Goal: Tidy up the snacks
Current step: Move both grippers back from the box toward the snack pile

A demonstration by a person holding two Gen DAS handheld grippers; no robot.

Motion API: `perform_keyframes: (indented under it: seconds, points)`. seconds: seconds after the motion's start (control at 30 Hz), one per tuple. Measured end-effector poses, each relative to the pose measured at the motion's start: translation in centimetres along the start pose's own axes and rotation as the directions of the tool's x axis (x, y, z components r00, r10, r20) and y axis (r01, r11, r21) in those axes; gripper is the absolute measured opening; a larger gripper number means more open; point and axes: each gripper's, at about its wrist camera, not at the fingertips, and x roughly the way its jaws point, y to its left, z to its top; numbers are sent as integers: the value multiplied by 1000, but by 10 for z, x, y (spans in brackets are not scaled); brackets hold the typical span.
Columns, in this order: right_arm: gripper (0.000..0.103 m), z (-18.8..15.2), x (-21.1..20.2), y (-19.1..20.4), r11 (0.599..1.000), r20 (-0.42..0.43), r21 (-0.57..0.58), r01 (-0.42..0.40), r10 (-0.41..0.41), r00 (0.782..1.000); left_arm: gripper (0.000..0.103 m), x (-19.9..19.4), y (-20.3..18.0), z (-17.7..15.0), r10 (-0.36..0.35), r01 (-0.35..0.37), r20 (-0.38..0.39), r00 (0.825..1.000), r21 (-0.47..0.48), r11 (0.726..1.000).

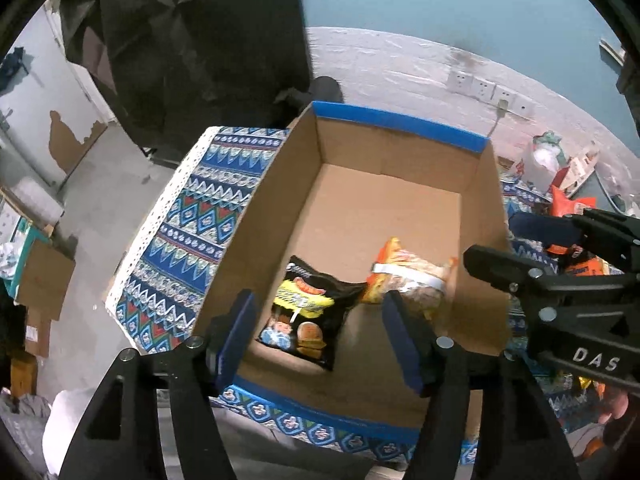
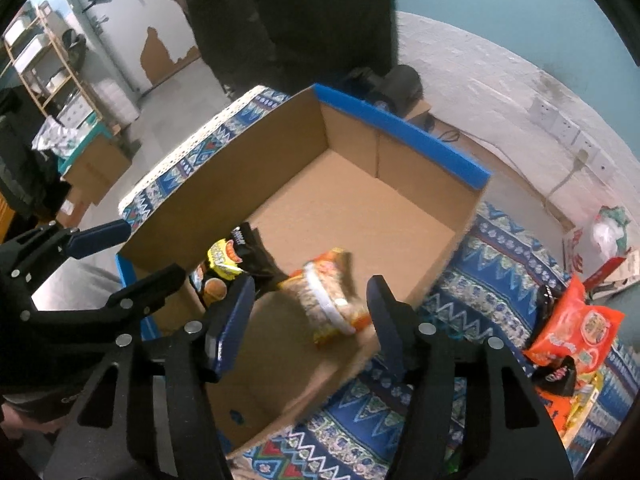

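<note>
Box (image 1: 384,216) holds black pkt (image 1: 308,316) & orange pkt (image 1: 408,276).

orange snack packet (image 2: 334,294) motion-blurred, black snack packet (image 2: 240,256) half hidden behind box wall (image 2: 192,208)

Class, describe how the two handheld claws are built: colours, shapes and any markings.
Both claws, left claw and right claw, have black angular plastic frames with triangular cut-outs, round silver fasteners and flat dark blue finger pads. White letters "DAS" mark the right claw's body.

Black left gripper (image 1: 320,336), blue pads, silver screws, right gripper (image 2: 310,320) lettered "DAS"
</note>
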Motion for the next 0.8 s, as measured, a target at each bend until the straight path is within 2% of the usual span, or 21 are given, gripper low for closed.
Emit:
perform_keyframes:
  seconds: [0.1,0.23,0.43,0.6,0.8]
  points:
    - [66,-5,-13,-9,1000,19,19,22,-23,1000,73,-4,-10,1,-13,13,10,1000,16,1000]
    - [70,-16,-30,-22,998,30,36,60,-61,998,80,-10,-25,1,-26,25,22,999,47,999]
    - [75,-39,-56,-44,992,32,71,106,-108,994,81,-21,-56,-1,-74,71,24,997,101,992]
    - [75,-59,-73,-62,987,29,100,126,-129,991,81,-24,-85,-6,-88,85,12,996,162,983]
    - [75,-80,-95,-85,979,33,138,153,-159,987,81,-27,-115,-13,-139,140,-19,990,215,967]
